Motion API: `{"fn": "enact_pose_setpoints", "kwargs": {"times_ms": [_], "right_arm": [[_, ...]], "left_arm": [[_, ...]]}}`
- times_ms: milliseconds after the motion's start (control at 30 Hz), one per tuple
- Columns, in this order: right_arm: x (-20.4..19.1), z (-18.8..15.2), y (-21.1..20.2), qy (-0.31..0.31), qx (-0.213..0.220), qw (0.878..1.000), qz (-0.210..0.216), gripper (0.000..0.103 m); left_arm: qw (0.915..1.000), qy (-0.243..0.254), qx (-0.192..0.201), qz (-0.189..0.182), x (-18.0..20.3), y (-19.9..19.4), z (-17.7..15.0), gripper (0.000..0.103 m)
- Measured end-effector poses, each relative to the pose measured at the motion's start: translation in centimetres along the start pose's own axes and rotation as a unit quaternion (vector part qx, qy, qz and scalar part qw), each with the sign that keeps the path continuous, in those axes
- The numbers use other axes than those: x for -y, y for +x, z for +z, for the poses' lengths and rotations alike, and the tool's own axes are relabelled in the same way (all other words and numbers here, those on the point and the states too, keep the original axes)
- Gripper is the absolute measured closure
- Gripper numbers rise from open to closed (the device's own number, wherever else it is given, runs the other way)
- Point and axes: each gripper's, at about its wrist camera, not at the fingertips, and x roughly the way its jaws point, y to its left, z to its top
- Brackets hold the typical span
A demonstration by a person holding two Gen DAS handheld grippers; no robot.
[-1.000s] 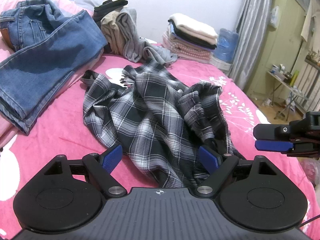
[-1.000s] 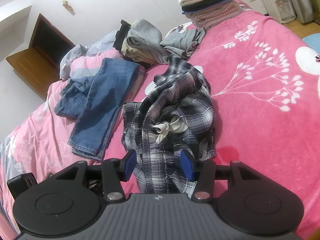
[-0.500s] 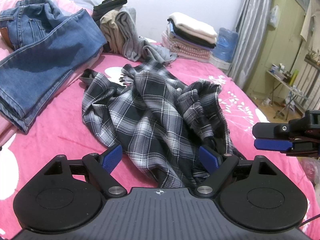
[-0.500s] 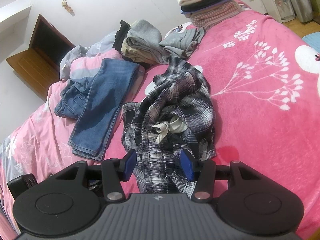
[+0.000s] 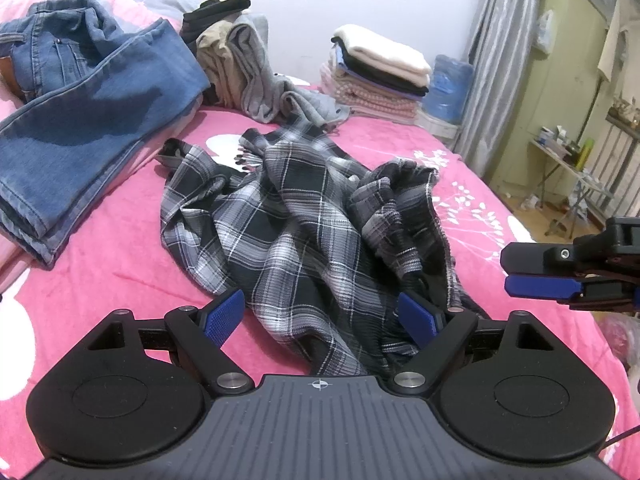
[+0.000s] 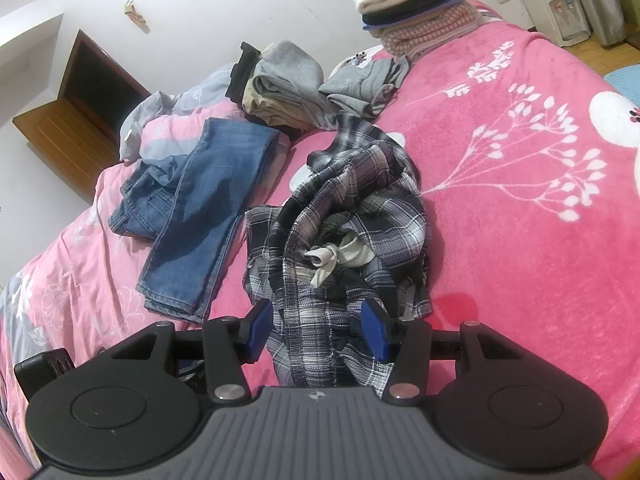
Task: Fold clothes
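Two tools: both in view, both with blue pads spread apart and nothing pinched between them.
Change over the last second: almost none. I hold both tools nearly where they were; in the left wrist view the bed scene has drifted very slightly, and the plaid garment keeps the same crumpled outline.
Meaning for the task: I judge this a pause over the garment, with no grasp made yet on any hem or corner.
Left tool [image 5: 324,314]: open wide, low over the near edge of the plaid garment; cloth lies between the pads but they do not press it.
Plaid garment [image 5: 304,232]: black, grey and white check, bunched in loose ridges at mid-bed on the pink blanket [image 5: 100,264]; not flat, not folded. A pale knotted cord [image 6: 326,258] shows in its folds from the right wrist view.
Right tool [image 6: 316,326]: open, hovering at the same near edge, beside the left tool.
Jeans [image 5: 80,128]: laid lengthwise left of the garment, just apart from it.
Folded stack [image 5: 380,68]: at the far edge of the bed, well apart.
Loose grey and tan clothes [image 5: 240,68]: heaped beyond the garment.
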Motion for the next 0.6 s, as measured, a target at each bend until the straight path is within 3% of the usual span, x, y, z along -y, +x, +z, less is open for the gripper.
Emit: {"fn": "enact_pose_setpoints", "kwargs": {"times_ms": [333,600], "right_arm": [[0.03,0.04,0.03,-0.001,0.002,1.000,0.000,0.051],[0.33,0.07,-0.22,0.003,0.014,1.000,-0.004,0.051]], "left_arm": [[1.0000,0.000,0.000,-0.004,-0.02,-0.03,0.00,0.018],[0.9986,0.003,-0.007,-0.053,0.34,-0.02,-0.43,0.018]]}}
